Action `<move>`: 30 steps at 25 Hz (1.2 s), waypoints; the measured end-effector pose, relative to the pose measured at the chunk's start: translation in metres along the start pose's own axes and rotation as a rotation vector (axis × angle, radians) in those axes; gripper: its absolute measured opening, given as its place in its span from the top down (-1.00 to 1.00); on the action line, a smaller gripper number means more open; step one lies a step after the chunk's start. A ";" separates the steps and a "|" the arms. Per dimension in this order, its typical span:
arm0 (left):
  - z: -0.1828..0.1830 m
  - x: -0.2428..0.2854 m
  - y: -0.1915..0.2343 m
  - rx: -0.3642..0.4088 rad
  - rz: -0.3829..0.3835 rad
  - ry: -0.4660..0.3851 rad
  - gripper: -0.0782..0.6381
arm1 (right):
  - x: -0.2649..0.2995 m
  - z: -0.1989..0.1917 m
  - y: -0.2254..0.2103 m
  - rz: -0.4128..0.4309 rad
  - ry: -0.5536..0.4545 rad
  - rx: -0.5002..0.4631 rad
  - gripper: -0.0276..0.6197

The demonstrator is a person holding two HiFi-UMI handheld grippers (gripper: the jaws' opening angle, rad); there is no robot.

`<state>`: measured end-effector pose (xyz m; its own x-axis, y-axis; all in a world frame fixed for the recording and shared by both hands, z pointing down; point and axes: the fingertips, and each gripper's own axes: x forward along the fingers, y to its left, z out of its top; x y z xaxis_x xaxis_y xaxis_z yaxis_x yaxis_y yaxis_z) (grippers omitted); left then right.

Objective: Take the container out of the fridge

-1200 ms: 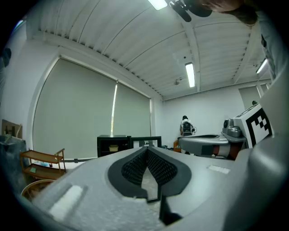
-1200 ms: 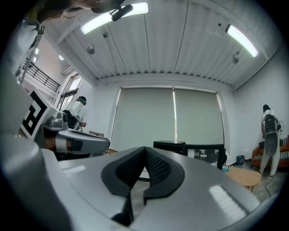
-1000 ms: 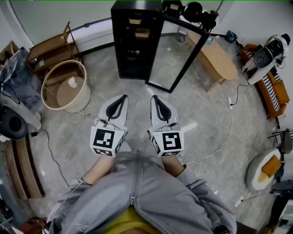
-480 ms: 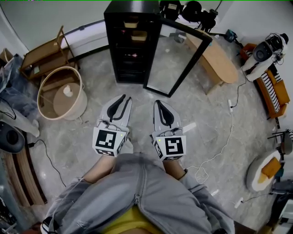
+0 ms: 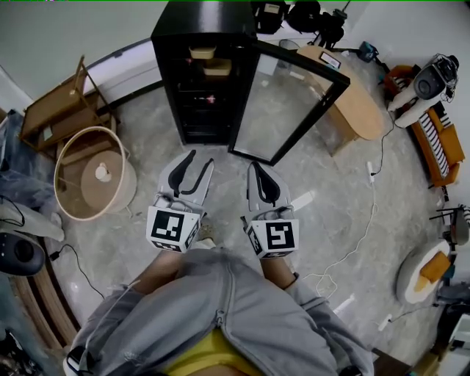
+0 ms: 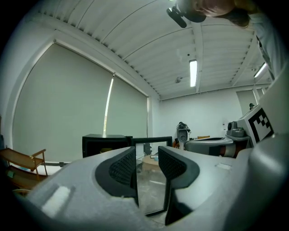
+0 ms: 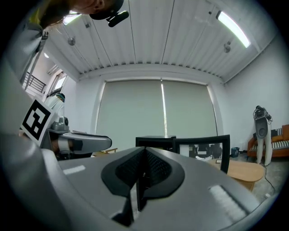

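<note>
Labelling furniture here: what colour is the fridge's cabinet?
Black. The fridge shows best in the head view, with its glass door swung open.

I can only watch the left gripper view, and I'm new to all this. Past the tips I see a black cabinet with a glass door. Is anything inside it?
Observer: Yes. The head view shows the fridge with two tan containers on its upper shelves.
Operator: And the other tool, is it carrying something?
Observer: No. The right gripper view shows the right tool with its jaws shut together and nothing between them.
Operator: Is anything standing on the floor that I can't see?
Observer: A round basket stands on the floor to the left of the fridge.
</note>
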<state>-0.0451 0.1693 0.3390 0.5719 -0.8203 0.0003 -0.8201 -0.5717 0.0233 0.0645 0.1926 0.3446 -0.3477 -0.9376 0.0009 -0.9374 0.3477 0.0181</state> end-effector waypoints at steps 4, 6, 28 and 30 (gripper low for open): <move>-0.008 0.029 0.035 -0.004 -0.001 0.009 0.25 | 0.040 -0.010 -0.007 -0.018 0.010 0.007 0.91; -0.011 0.042 0.050 -0.007 0.002 0.013 0.20 | 0.056 -0.013 -0.006 -0.021 0.014 0.005 0.91; -0.031 0.136 0.124 -0.042 0.071 0.011 -0.13 | 0.176 -0.021 -0.036 0.050 -0.001 -0.029 0.91; -0.031 0.155 0.132 -0.043 0.078 0.012 -0.13 | 0.196 -0.021 -0.047 0.063 -0.004 -0.043 0.91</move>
<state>-0.0645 -0.0327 0.3734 0.5069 -0.8619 0.0154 -0.8606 -0.5049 0.0659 0.0404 -0.0078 0.3648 -0.4063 -0.9137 -0.0006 -0.9121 0.4055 0.0608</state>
